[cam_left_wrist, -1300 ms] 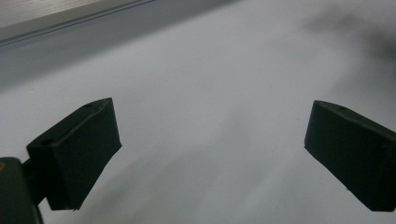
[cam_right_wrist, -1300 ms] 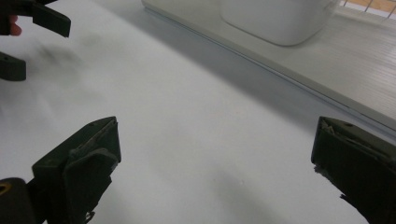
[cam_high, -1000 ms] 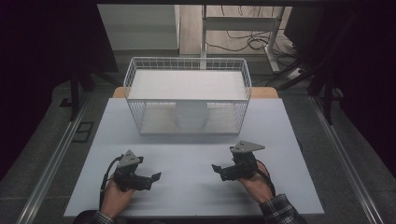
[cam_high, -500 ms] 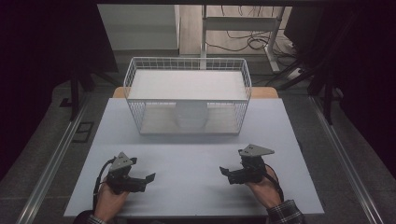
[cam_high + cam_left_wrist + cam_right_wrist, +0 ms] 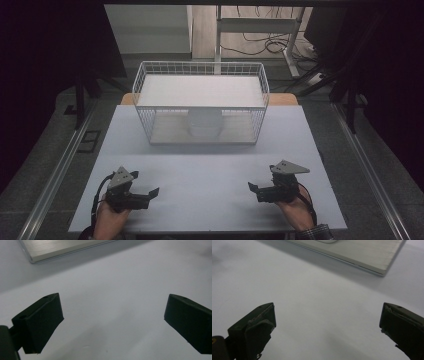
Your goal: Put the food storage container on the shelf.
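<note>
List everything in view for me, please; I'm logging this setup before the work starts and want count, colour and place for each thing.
table: one, pale grey-white top, centre of the high view.
wire basket: one, white, upside down at the far middle of the table, on a pale board.
board: one, pale, flat under the basket; its edge also shows in both gripper views.
round object: one, white, on the board under the basket; what it is, too blurred to tell.
cables: several, dark, on the floor beyond the table.
hands: two, at the near edge, one per tool.
left tool: one, black, near left, jaws wide apart, empty.
right tool: one, black, near right, jaws wide apart, empty.
</note>
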### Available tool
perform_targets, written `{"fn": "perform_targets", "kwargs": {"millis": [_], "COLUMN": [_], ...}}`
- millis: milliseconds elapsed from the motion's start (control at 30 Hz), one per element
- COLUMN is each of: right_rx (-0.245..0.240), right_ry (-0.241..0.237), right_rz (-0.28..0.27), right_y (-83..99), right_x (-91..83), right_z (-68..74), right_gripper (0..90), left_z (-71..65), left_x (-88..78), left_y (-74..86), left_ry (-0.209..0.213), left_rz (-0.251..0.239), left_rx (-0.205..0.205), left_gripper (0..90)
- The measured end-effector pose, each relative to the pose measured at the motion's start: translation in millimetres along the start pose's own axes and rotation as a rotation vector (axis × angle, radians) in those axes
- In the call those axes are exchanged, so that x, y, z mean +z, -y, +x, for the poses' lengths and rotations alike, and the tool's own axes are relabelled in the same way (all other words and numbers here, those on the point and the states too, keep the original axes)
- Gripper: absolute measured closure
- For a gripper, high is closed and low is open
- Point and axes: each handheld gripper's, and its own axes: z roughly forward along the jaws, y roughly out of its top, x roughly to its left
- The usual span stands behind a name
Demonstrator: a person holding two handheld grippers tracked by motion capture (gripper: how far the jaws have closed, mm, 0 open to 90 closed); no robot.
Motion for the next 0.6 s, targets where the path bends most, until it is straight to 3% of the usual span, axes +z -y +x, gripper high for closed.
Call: {"fn": "perform_targets", "kwargs": {"millis": [600], "right_rx": [0.074], "right_ry": [0.047], "right_rz": [0.037], "right_y": [34.7], "right_x": [-22.7], "right_z": [-11.7], "right_gripper": [0.0], "left_z": [4.8], "left_x": [-11.0], "left_y": [12.9], "left_ry": [-0.024], "left_rz": [-0.007], "left_rx": [-0.017], "left_gripper": [0.6]}}
